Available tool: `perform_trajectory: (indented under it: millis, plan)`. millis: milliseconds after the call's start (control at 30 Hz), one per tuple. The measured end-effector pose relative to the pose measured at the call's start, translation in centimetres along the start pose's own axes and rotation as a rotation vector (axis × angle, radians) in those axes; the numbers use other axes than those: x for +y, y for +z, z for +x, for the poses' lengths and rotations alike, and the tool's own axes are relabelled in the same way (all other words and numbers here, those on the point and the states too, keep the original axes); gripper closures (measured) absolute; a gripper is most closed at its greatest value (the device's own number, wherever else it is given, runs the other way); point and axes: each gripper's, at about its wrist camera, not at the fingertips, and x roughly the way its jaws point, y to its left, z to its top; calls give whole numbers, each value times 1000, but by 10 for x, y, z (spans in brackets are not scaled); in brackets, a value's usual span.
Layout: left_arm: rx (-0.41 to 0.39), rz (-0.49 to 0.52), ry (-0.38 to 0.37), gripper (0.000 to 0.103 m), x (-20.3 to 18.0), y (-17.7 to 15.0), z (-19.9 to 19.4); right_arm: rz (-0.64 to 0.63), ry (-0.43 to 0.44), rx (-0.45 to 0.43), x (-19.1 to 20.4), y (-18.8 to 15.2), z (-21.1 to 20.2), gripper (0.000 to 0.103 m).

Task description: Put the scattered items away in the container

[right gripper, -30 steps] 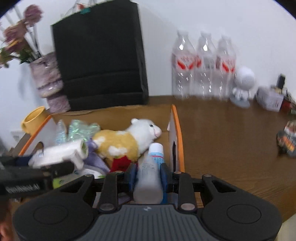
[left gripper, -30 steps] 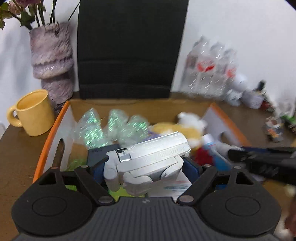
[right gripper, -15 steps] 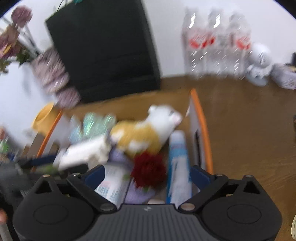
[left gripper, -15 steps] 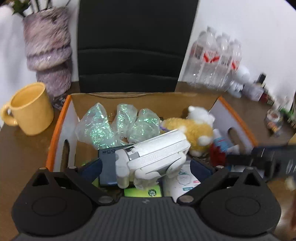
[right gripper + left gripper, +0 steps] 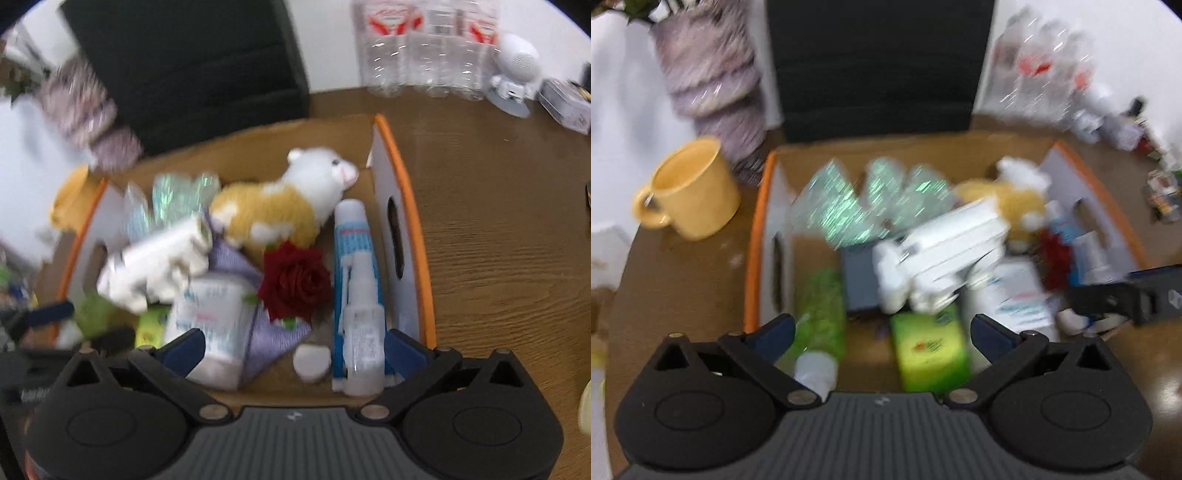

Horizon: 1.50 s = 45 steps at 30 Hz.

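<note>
The left gripper [image 5: 882, 328] hangs over the near end of the cardboard box [image 5: 759, 236], and its blue fingers [image 5: 774, 332] are spread wide with nothing between them. The right gripper [image 5: 293, 345] is over the same box [image 5: 406, 206] and its fingers [image 5: 402, 349] are wide apart too, holding nothing. The box sits on the brown bench [image 5: 498, 240]. Inside it, a white toy robot [image 5: 942, 251] lies tilted on top of the pile, in the middle. Beside it are shiny green bags [image 5: 849, 203], a green bottle [image 5: 820, 317] and a small green pack [image 5: 929, 349]. A yellow and white plush toy [image 5: 284, 199] lies at the far end, with a red rose [image 5: 295, 280] just in front of it. A blue and white tube [image 5: 351, 236] lies along the right wall, and a small clear spray bottle [image 5: 364, 332] rests on it. A white tube [image 5: 218, 314] lies next to the rose. A yellow mug [image 5: 690, 188] stands on the bench just left of the box. Water bottles [image 5: 424, 48] stand by the wall.
</note>
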Motion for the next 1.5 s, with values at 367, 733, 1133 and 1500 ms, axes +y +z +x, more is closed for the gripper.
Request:
perform_trajectory:
  millis: [367,733,1133,1500]
  plan:
    - [23,-19,-46,0,2,-1,-9,-13,0,53,12,-5,6,0]
    - [-117,30,29,0,-7,-62,-99,-27,111,-138,27,-65,-81,0]
    - [-395,-61,120,0,-30,-211,-109,-28,49,-319,24,-211,-56,0]
    - [-400,-91,120,0,-29,-250,-74,-114,-38,-425,17,-248,-28,0]
